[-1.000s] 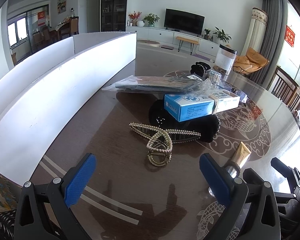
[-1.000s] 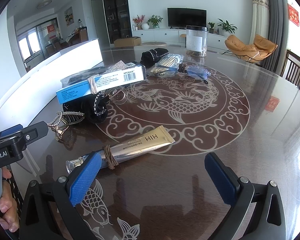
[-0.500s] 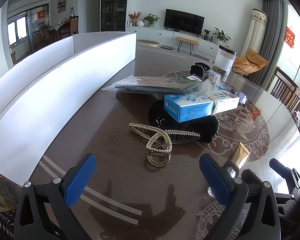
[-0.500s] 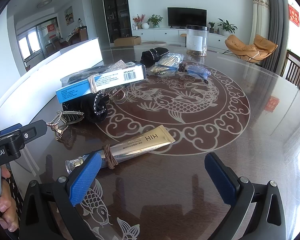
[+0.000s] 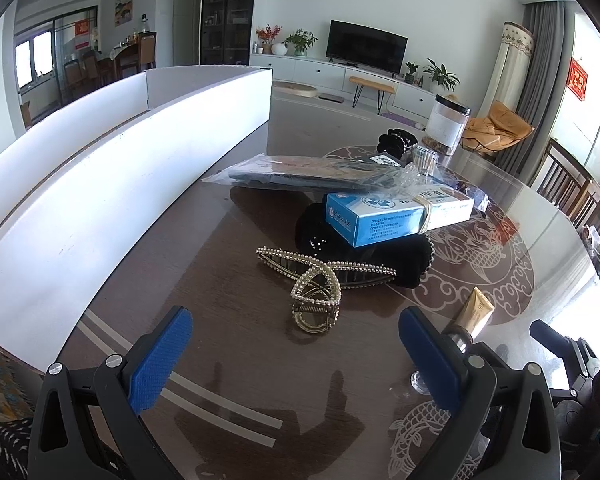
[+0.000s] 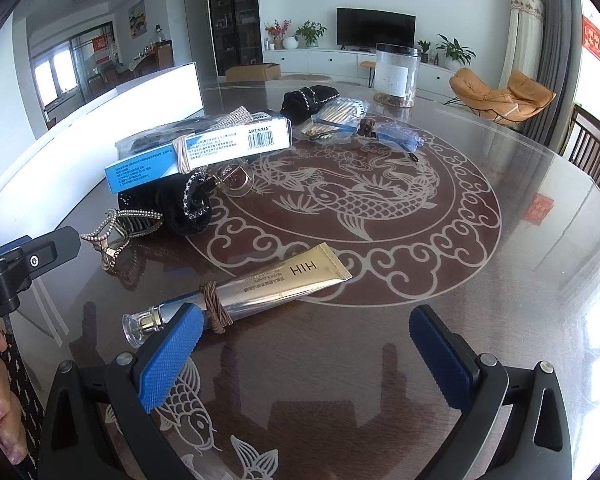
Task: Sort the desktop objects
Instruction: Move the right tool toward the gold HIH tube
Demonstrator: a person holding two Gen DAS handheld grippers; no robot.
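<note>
A pearl hair claw (image 5: 320, 284) lies on the glass table just ahead of my open, empty left gripper (image 5: 296, 344); it also shows in the right wrist view (image 6: 120, 228). Behind it a blue-and-white box (image 5: 392, 212) rests on a black velvet scrunchie (image 5: 404, 264). A gold tube (image 6: 260, 288) with a brown hair tie around it lies just ahead of my open, empty right gripper (image 6: 304, 340), its cap end next to the left finger. The tube's end shows in the left wrist view (image 5: 474, 314).
A long white box wall (image 5: 112, 176) runs along the table's left. Further back lie a bagged dark item (image 5: 308, 172), another black scrunchie (image 6: 308, 100), bagged small items (image 6: 340, 120), a blue item in a bag (image 6: 400, 138) and a clear jar (image 6: 396, 76).
</note>
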